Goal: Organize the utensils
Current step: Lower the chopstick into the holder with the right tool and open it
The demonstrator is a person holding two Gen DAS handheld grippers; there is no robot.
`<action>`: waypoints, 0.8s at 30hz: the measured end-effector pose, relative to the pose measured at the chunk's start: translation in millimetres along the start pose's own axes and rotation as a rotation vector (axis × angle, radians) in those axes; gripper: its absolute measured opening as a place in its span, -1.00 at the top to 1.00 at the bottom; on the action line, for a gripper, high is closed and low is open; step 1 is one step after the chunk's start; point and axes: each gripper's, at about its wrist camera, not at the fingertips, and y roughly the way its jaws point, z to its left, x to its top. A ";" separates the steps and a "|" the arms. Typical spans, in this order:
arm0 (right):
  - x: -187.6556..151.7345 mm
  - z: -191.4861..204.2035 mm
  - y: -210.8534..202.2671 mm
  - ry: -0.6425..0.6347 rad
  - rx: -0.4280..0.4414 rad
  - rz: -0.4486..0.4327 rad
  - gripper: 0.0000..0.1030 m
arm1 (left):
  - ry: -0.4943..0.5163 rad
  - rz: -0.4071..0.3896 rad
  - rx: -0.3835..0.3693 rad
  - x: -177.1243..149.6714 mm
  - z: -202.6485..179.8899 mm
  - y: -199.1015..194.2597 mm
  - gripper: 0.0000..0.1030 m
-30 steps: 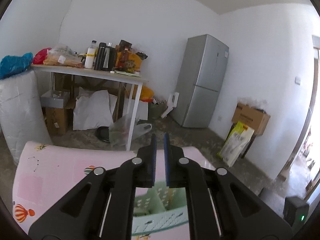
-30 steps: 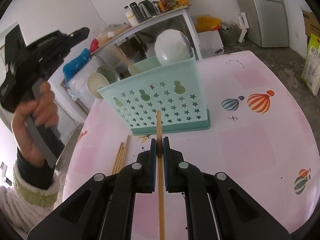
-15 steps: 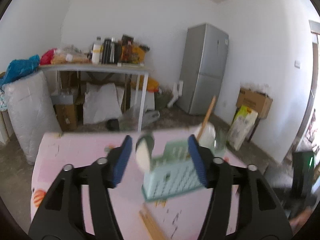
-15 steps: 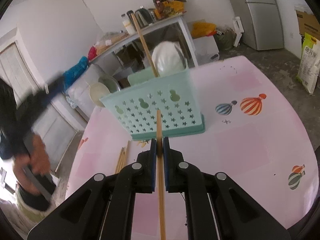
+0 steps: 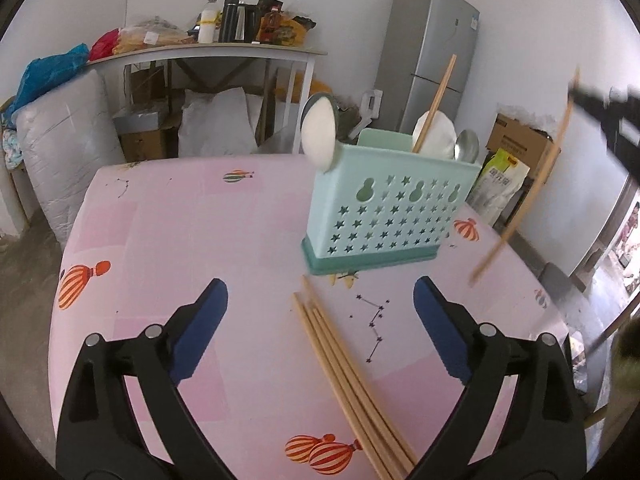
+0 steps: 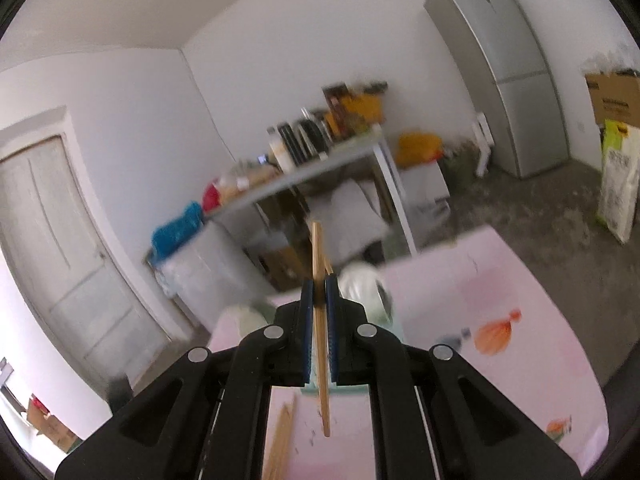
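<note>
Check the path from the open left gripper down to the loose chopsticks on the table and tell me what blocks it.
Nothing visible blocks it. The left gripper is open, and the loose chopsticks lie flat on the pink table between its fingers. The green utensil basket stands beyond their far tips, out of the path.

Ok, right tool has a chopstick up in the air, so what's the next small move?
Probably swing the right tool over the teal holder and tip the held chopstick upright. It is clamped, tilted, and hanging off to the holder's side above the table. One chopstick already stands inside, showing where it goes.
</note>
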 end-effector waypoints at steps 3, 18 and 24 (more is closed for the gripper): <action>27.9 10.5 4.1 -0.022 0.030 -0.056 0.87 | -0.002 0.000 0.008 -2.4 1.4 0.5 -0.80; 47.7 16.5 87.7 -0.031 -0.028 -0.104 0.87 | 0.025 0.027 0.002 -9.6 -8.4 11.4 -0.83; -0.4 -7.4 123.6 -0.010 -0.063 0.066 0.85 | 0.035 0.043 0.008 -14.7 -9.8 16.0 -0.83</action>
